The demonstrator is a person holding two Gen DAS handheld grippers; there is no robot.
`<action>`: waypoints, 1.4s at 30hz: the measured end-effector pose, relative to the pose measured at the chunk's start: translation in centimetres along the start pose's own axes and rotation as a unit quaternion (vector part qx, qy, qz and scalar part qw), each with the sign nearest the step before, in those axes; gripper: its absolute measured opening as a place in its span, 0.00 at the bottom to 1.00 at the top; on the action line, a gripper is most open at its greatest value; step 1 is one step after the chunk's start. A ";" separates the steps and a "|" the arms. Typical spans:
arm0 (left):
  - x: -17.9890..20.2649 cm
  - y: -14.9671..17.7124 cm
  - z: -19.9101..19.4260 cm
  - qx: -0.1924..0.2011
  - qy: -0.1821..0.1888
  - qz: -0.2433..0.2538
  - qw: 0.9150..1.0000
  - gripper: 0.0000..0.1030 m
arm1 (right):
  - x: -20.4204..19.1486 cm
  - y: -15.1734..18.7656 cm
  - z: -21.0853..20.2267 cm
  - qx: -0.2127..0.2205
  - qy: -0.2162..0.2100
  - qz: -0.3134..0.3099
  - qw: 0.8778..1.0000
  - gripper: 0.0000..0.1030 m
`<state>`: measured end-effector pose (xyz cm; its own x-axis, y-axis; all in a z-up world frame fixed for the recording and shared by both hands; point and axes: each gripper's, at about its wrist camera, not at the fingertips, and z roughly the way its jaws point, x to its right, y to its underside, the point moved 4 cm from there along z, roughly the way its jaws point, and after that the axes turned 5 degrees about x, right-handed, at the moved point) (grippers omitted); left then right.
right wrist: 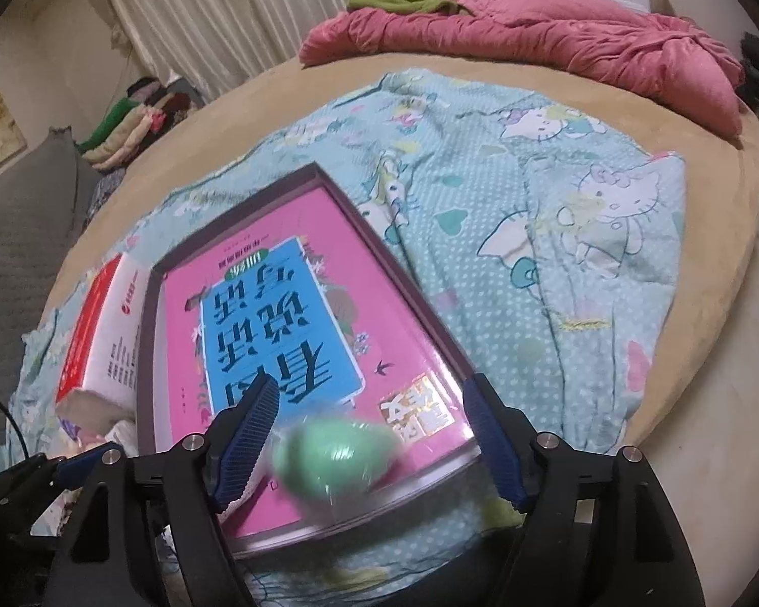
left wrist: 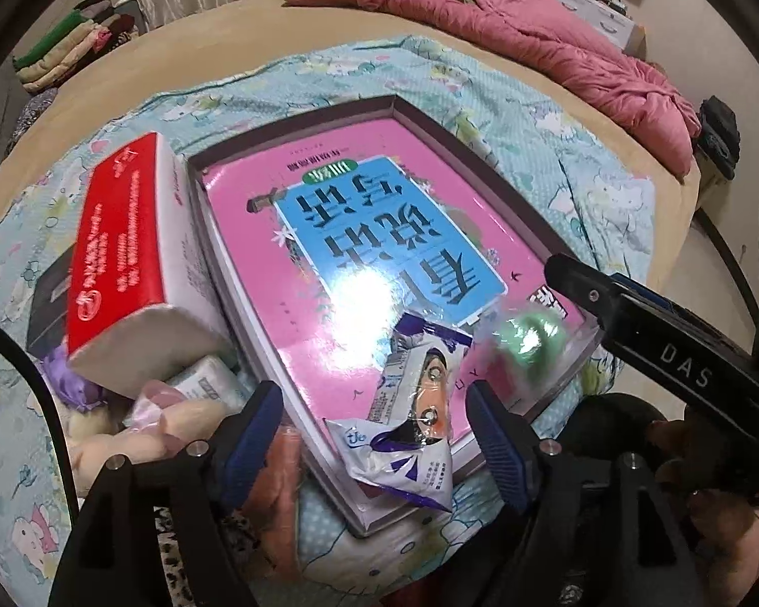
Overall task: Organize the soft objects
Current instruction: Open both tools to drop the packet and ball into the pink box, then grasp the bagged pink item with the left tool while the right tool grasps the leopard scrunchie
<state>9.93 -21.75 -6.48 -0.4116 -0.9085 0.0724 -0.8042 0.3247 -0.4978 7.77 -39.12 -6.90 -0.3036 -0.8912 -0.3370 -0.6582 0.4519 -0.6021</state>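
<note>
A shallow dark-rimmed box (left wrist: pixel 394 101) (right wrist: pixel 319 169) with a pink and blue printed cover inside lies on the blue cartoon sheet (right wrist: pixel 556 192). A white and purple packet (left wrist: pixel 410 404) rests on the box's near edge, between the wide-apart fingers of my left gripper (left wrist: pixel 377 442), which is open; neither pad presses on it. A round green soft object (right wrist: pixel 334 460) (left wrist: pixel 526 339), blurred, sits over the box's near corner between the spread fingers of my right gripper (right wrist: pixel 374 447), also open. The right pad is well clear of it.
A red and white tissue pack (left wrist: pixel 126 243) (right wrist: pixel 101 323) leans on the box's left side, with plush toys (left wrist: pixel 141 430) and a black box (left wrist: pixel 50 303) beside it. A pink quilt (right wrist: pixel 556 35) lies at the bed's far end. Folded clothes (right wrist: pixel 126 121) are stacked off the bed.
</note>
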 end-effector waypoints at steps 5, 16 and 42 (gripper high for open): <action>-0.3 -0.4 -1.9 0.026 -0.005 -0.004 1.000 0.78 | 0.1 -0.6 -1.2 0.030 0.006 0.003 1.000 0.76; -1.7 -0.4 -5.7 0.064 -0.033 -0.010 0.997 0.79 | -1.5 -2.2 -5.0 0.110 -0.021 -0.005 0.994 0.79; -14.2 2.6 -13.2 0.102 -0.083 -0.117 0.984 0.79 | -13.5 0.3 -9.1 0.087 -0.113 -0.114 0.983 0.79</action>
<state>7.96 -4.53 2.63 -0.1358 -0.9881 0.0725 -0.7593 0.0568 -0.6483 5.38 -27.32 4.04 0.0109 -0.9477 -0.3190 -0.5572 0.2592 -0.7889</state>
